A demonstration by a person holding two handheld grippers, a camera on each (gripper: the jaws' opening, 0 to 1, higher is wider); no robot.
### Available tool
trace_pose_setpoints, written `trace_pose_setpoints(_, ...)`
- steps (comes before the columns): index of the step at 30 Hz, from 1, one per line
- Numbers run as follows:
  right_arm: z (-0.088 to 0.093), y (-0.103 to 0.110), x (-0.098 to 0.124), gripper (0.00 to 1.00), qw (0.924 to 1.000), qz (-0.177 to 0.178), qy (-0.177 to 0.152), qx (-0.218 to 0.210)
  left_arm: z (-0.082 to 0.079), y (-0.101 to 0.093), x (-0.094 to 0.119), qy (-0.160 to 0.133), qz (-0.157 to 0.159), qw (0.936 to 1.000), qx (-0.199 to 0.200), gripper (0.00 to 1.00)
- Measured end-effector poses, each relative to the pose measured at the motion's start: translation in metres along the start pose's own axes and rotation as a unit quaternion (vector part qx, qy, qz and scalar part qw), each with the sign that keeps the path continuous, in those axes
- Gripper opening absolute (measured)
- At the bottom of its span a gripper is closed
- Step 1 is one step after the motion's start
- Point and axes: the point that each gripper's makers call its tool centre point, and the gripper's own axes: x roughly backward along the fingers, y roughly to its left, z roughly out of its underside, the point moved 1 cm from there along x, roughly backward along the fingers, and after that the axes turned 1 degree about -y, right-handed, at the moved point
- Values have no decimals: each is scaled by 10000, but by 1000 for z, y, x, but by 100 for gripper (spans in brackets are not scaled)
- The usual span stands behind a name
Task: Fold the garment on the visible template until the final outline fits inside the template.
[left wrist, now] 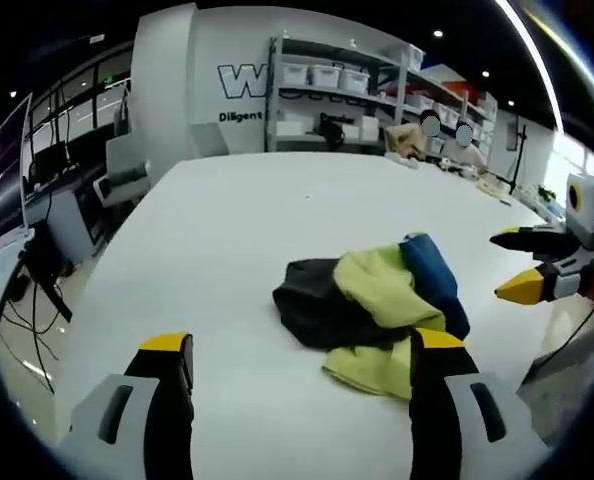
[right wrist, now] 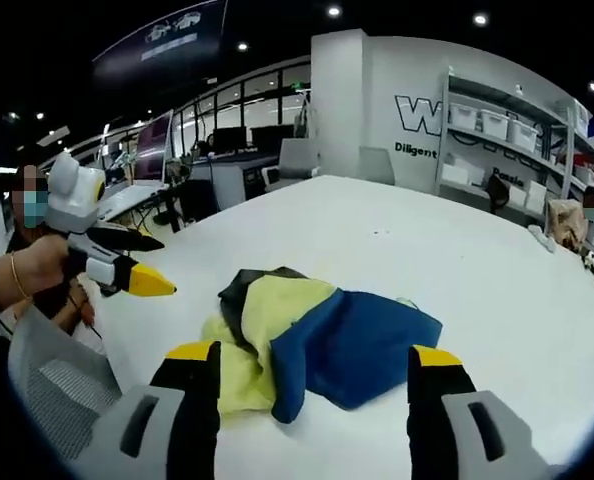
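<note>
L gripper (left wrist: 302, 350) & R gripper (right wrist: 305, 360): fingers apart.

Garment (right wrist: 317, 345): near edge hidden behind right gripper's (right wrist: 307, 385) jaws. Wall lettering (right wrist: 424, 117) cut off by the shelving (right wrist: 517, 140). Shelf bin contents too small to tell.

White table (left wrist: 227, 230), crumpled black, yellow and blue garment (left wrist: 377, 300) lying on it

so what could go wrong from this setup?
1. The garment lies bunched in black, yellow and blue layers; a pinch now may catch several layers at once, so it won't spread flat.
2. No template outline is discernible on the white table, so fit is hard to judge.
3. Both the left gripper and right gripper hover open near the same heap and could clash when closing in.
</note>
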Motion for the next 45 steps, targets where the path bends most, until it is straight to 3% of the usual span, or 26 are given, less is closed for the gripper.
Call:
trace_pose_setpoints(14,13,0,-35,61,9995,-148,293,36,7,0,-42,361,175,9991,-155,78)
trace_pose_setpoints(22,21,1,-48,52,9987,-259,437,3,16,0,-64,535,296,9978,-266,66)
trace_pose_setpoints(27,28,4,-54,44,9979,-327,551,24,23,-1,-73,611,379,9970,-300,50)
trace_pose_setpoints(31,34,7,-56,31,9973,-330,655,25,27,-2,-79,676,431,9963,-316,49)
trace_pose_setpoints(36,43,9,-58,8,9960,-359,820,61,34,-2,-86,838,449,9951,-288,37)
trace_pose_setpoints(38,44,9,-58,6,9960,-334,822,90,37,-7,-88,841,582,9943,-300,30)
trace_pose_setpoints(43,45,4,-56,0,9960,-215,842,213,41,-8,-92,900,548,9940,-302,25)
trace_pose_setpoints(45,46,1,-54,0,9961,-189,851,146,41,-10,-92,877,575,9941,-274,18)
